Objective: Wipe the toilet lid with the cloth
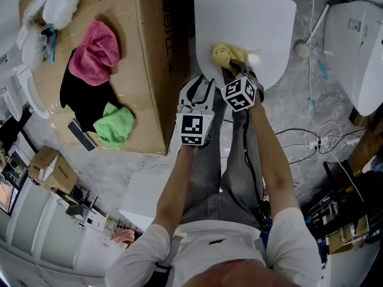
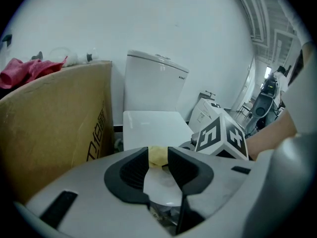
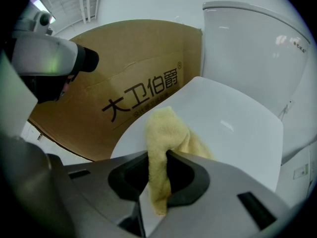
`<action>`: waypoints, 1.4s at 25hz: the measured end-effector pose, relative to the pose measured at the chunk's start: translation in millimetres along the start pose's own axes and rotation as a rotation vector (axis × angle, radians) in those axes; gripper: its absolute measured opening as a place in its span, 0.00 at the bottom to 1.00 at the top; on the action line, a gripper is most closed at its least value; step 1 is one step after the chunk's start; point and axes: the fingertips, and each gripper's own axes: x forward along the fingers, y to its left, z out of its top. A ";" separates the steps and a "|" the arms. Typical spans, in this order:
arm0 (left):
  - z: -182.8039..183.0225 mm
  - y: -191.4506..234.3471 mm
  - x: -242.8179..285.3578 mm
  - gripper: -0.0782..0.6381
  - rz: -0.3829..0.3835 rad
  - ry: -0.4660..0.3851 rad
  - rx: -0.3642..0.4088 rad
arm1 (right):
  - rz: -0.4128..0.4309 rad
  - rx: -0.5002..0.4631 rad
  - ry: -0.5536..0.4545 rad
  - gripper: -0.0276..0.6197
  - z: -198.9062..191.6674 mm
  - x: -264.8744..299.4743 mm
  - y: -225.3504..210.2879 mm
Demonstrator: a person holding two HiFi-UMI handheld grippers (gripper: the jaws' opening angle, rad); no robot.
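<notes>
One yellow cloth (image 3: pixel 166 128) on one toilet lid (image 3: pixel 233 133); right gripper (image 3: pixel 158 157) jaws clamped on it, left gripper (image 2: pixel 157 155) jaws apart

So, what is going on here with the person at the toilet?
A person stands over a closed toilet and holds a gripper in each hand. The right gripper has its tongs shut on a fluffy yellow cloth, which lies on the smooth white plastic toilet lid, at the end nearest the person. The left gripper hangs beside it, a little further back, with its tongs apart and nothing between them.
</notes>
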 end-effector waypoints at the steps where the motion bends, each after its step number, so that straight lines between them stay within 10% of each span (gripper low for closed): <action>1: -1.4 1.1 -1.2 0.30 0.004 0.003 0.000 | 0.012 0.004 -0.002 0.18 -0.1 0.4 4.0; 19: -16.5 -9.6 -13.7 0.30 0.007 0.033 0.035 | 0.091 0.140 -0.012 0.18 -39.9 -15.2 38.9; 35: -11.1 -49.0 -9.2 0.30 -0.070 0.050 0.110 | -0.010 0.285 0.028 0.18 -107.2 -52.5 -1.3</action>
